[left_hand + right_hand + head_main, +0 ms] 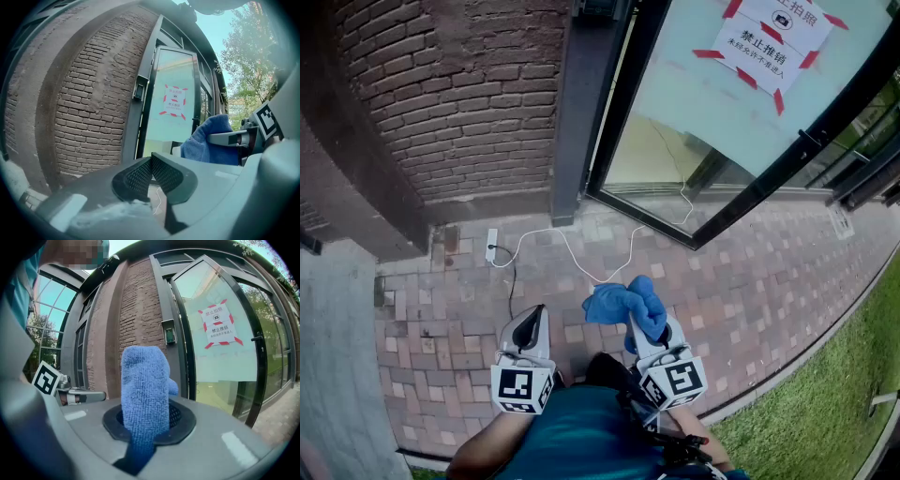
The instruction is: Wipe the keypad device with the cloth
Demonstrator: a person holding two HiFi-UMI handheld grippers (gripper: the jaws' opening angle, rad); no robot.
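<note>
Brick-paved ground (441, 309), white power strip (491, 246) and white cable (581, 266) lying on it

The cloth (143, 385) is blue, nubby microfibre, bunched into an upright roll and pinched between the right tongs (149, 420), its top flopping forward. The keypad device (169, 332) is a small upright box with a greenish face, mounted on the dark door frame (161, 291), well apart from the cloth.

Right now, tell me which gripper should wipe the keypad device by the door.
Right. The right gripper is shut on the blue cloth, and the keypad device shows ahead of it. The left gripper is shut with nothing between its jaws.
</note>
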